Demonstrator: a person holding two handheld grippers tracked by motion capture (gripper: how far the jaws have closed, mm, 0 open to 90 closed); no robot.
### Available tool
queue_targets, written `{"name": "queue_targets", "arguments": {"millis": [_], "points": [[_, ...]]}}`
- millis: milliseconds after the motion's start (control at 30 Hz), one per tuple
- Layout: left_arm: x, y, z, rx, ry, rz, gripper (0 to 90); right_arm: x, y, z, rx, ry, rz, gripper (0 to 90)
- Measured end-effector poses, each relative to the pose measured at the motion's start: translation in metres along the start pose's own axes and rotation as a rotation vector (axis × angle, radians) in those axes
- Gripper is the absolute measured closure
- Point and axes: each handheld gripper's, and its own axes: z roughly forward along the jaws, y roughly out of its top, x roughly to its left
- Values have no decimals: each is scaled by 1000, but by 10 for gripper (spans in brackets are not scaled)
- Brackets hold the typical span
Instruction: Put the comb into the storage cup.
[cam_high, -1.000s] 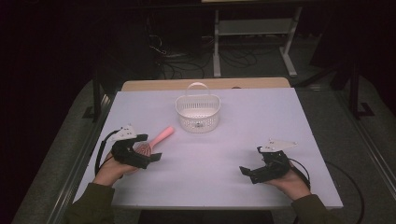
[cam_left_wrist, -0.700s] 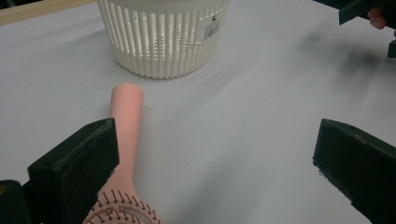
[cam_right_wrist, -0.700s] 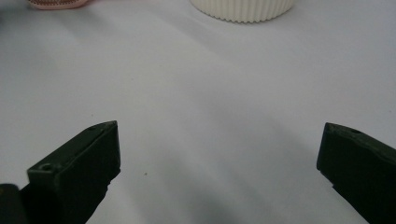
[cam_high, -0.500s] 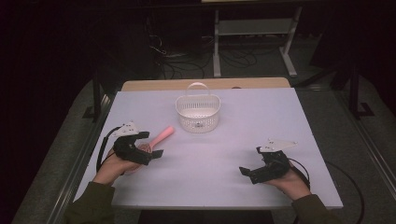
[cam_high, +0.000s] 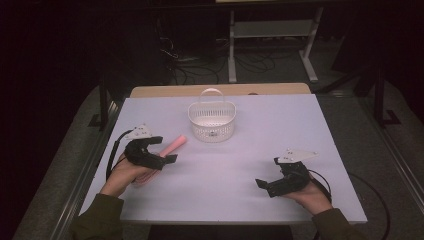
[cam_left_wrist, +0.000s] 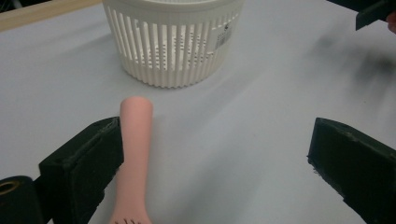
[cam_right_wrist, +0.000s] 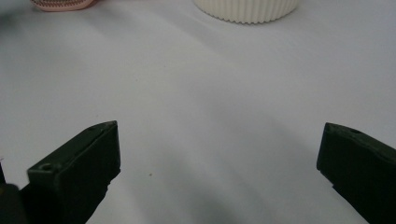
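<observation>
Left tongs (cam_left_wrist: 215, 154) spread wide, released; pink handle (cam_left_wrist: 134, 154) on tabletop against their left-hand jaw, long axis pointing ahead toward basket (cam_left_wrist: 173, 42), possibly touching. Right tongs (cam_high: 272, 184) released, far off.

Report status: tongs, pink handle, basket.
Both tongs open: left tongs beside pink handle, not gripping; right tongs idle. White basket beyond the handle, path unobstructed.

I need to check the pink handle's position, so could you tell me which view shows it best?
The left gripper view: the pink handle lies close, beside one open jaw. The high view shows it small; the right gripper view catches one end.
</observation>
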Motion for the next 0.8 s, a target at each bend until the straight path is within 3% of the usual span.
{"name": "queue_targets", "arguments": {"millis": [433, 567, 733, 800], "points": [[19, 7, 7, 13, 30, -35, 209, -3, 0, -1, -7, 1, 15, 0], [22, 10, 12, 20, 43, -27, 246, -2, 0, -1, -6, 1, 12, 0], [27, 14, 20, 46, 53, -32, 341, -2, 0, -1, -6, 1, 12, 0], [30, 15, 23, 59, 59, -32, 417, -3, 0, -1, -7, 2, 13, 0]]}}
